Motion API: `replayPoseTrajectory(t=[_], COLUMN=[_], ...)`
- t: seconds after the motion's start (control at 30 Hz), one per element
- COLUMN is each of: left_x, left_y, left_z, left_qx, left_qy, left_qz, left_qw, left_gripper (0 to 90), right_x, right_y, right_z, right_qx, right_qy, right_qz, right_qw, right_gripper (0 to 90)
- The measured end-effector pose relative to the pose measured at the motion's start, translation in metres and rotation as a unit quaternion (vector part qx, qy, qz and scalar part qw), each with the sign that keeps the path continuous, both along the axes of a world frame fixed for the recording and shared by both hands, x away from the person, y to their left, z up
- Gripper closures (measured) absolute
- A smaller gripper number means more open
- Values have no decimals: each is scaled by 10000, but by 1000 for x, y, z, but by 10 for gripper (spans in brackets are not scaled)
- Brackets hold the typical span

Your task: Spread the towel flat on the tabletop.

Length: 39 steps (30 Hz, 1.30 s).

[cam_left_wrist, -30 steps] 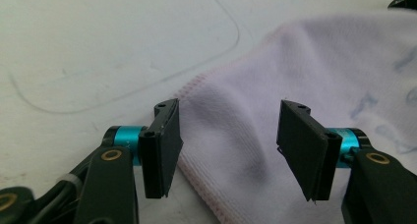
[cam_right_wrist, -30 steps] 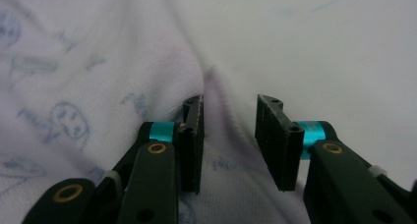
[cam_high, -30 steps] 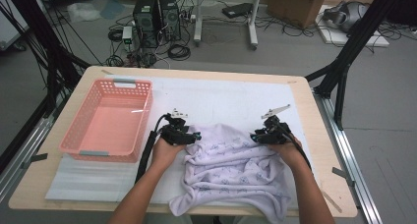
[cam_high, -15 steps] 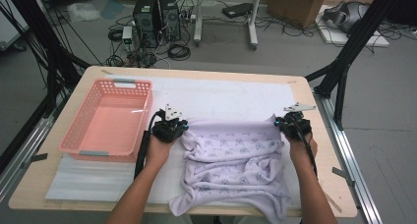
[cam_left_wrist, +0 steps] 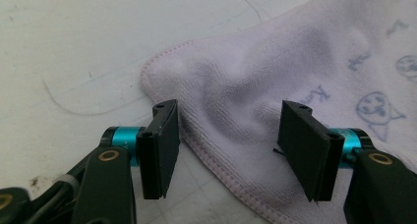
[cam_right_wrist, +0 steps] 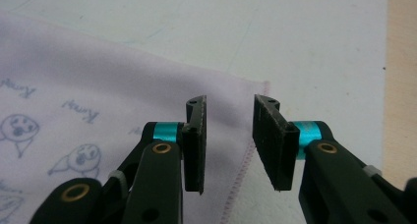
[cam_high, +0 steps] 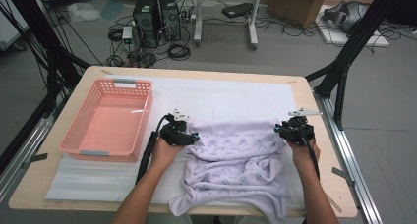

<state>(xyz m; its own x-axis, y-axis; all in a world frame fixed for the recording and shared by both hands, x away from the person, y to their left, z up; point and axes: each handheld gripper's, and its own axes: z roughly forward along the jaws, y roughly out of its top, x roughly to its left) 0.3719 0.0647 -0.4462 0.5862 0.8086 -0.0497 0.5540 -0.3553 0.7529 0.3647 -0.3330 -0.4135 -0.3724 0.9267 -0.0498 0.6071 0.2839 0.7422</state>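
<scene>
A lilac towel (cam_high: 236,170) is lying on the white mat (cam_high: 221,98) covering the tabletop (cam_high: 319,106), its far edge stretched between the two grippers and its near part bunching toward the person's side. The left gripper (cam_left_wrist: 228,153) is sitting at the towel's far left corner, its fingers (cam_left_wrist: 160,150) having just been opening, now standing apart with the corner lying loose between them. The right gripper (cam_right_wrist: 228,145) is sitting over the far right corner, its fingers (cam_right_wrist: 196,145) having just been opening, a narrow gap showing the hem beneath, ungripped. A pink basket (cam_high: 140,94) is standing to the left, holding nothing.
</scene>
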Motion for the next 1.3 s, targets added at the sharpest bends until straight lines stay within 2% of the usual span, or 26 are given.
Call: replayPoseTrajectory(t=[0.07,0.1,0.13,0.17,0.2,0.27,0.33,0.43,0.5,0.53,0.6,0.67,0.7,0.73,0.77,0.8,0.87,0.9,0.97,1.03,1.07,1.13,1.2,1.23,1.3], left_x=[-1,0,0,0,2,9,18,39,58,67,83,85,85,84,83,80,73,69,62,60,58,55,53,52,47], left_y=[-3,-3,-3,-3,-5,-7,-5,5,13,17,24,26,25,24,24,23,24,23,24,24,22,16,12,11,9], left_z=[-1,-1,0,0,0,5,13,22,28,32,42,46,46,46,45,45,42,40,38,37,38,39,38,37,31], left_qx=[64,29,-34,-113,-64,126,102,-234,-514,-579,-929,-1175,-1218,-1238,-1214,-1245,-1469,-1509,-1493,-1453,-1373,-1073,-848,-800,-863], left_qy=[-94,-126,-102,-71,-67,-96,-278,-316,-192,-178,-167,-305,-327,-270,-194,-137,-20,-39,-44,106,152,214,247,238,74], left_qz=[-11,-68,-157,-281,-309,-268,-82,237,368,488,719,848,907,888,784,668,343,262,181,79,-2,-39,-59,-15,77], left_qw=[9999,9999,9998,9995,9995,9995,9995,9989,9978,9970,9929,9890,9879,9880,9893,9899,9885,9882,9886,9893,9904,9940,9961,9965,9962], left_gripper=[421,460,578,772,835,843,844,845,844,843,843,801,701,569,489,457,425,426,422,383,375,365,363,359,370], right_x=[0,0,-1,-1,-1,-1,-2,-3,-4,-4,-5,-6,-5,-5,-4,-3,-1,-1,1,3,5,7,9,9,9], right_y=[1,1,1,1,0,-1,-2,-3,-3,-3,-2,0,0,0,-1,-1,-3,-4,-5,-6,-5,-4,-4,-4,-7], right_z=[-2,-2,-2,-1,-1,-1,0,1,3,3,4,4,4,4,3,2,1,0,-1,-3,-5,-7,-8,-9,-9], right_qx=[37,55,83,109,99,129,193,300,396,416,451,447,461,479,487,506,514,498,517,551,529,471,507,521,661], right_qy=[29,27,-4,-26,-33,-31,-9,-38,-61,-70,-74,-101,-124,-118,-132,-102,-47,-40,-45,-28,-8,24,119,163,180], right_qz=[23,29,35,36,52,89,105,127,135,150,221,252,261,259,260,237,185,154,77,20,19,39,58,55,71], right_qw=[10000,10000,10000,9999,9999,9999,9998,9995,9991,9990,9987,9986,9985,9984,9984,9984,9985,9986,9986,9985,9986,9989,9986,9985,9976], right_gripper=[661,664,665,667,671,690,703,703,701,709,746,743,735,720,707,695,674,655,615,581,568,566,558,558,552])
